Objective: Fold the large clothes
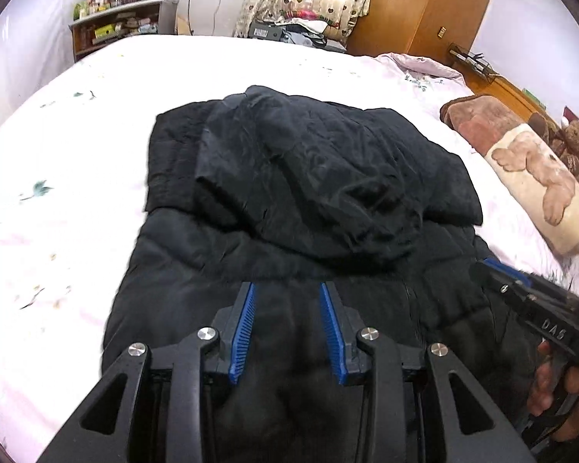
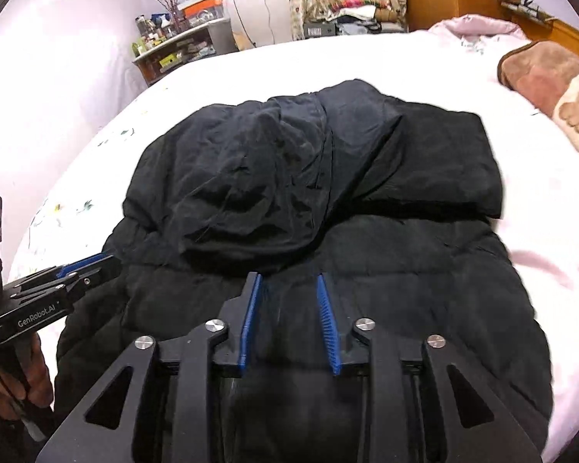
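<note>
A large black padded coat (image 1: 308,177) lies on the bed, its far part doubled back over the near part in a rumpled layer. My left gripper (image 1: 287,287) hovers over the coat's near half with its blue pads apart, and no cloth shows pinched between them. In the right wrist view the same coat (image 2: 328,177) fills the middle. My right gripper (image 2: 288,277) hangs over its near half, open, with only the coat below showing in the gap. Each gripper shows at the edge of the other's view: the right gripper (image 1: 486,266), the left gripper (image 2: 108,260).
The bed sheet (image 1: 77,154) is pale with a small floral print. A bear-print blanket roll (image 1: 532,177) lies at the right edge. Beyond the bed stand a cluttered shelf (image 1: 115,19), a wooden wardrobe (image 1: 424,4) and a pile of clothes (image 1: 305,23). A hand (image 2: 4,378) holds the left gripper's handle.
</note>
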The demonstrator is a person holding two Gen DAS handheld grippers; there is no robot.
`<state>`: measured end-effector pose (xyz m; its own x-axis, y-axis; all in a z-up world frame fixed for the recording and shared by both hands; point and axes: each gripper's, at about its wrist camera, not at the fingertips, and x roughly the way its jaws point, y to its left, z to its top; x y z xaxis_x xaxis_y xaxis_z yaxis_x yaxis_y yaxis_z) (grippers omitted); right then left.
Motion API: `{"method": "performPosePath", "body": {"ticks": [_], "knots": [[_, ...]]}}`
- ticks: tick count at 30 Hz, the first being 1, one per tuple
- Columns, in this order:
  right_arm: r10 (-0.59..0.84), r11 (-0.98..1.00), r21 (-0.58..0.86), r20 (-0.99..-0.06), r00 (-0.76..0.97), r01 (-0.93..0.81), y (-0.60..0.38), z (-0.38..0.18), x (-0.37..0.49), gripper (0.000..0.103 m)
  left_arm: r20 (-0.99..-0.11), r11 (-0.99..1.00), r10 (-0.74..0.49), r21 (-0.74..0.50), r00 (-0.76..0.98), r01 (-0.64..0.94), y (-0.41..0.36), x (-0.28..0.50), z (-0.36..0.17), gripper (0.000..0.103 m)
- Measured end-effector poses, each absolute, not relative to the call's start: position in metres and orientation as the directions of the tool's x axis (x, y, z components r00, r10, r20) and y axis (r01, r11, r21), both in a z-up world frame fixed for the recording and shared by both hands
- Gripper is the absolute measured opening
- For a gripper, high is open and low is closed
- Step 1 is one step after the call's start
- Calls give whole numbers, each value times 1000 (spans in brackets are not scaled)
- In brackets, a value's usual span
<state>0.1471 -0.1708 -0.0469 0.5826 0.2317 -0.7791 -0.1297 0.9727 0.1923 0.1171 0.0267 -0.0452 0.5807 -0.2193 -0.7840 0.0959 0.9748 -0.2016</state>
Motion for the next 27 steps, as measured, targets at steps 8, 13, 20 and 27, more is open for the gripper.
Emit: {"method": "performPosePath", "body": {"ticks": [8, 13, 20, 27], "knots": [[214, 977, 169, -779, 589, -132, -166, -27, 98, 33, -783, 976, -218, -186, 583, 116, 31, 64, -32, 37], [192, 981, 142, -781, 594, -131, -168, -24, 70, 33, -780, 978, -210, -166, 590, 128, 37, 36, -26, 37], [170, 985, 134, -779, 604, -105, -180, -21, 42, 35, -781, 981, -192, -153, 594, 117, 46, 12, -26, 41], [142, 989, 144, -778, 612, -48, -204, -24, 32, 43, -788, 988, -151, -139, 598, 66, 61, 2, -31, 46]]}}
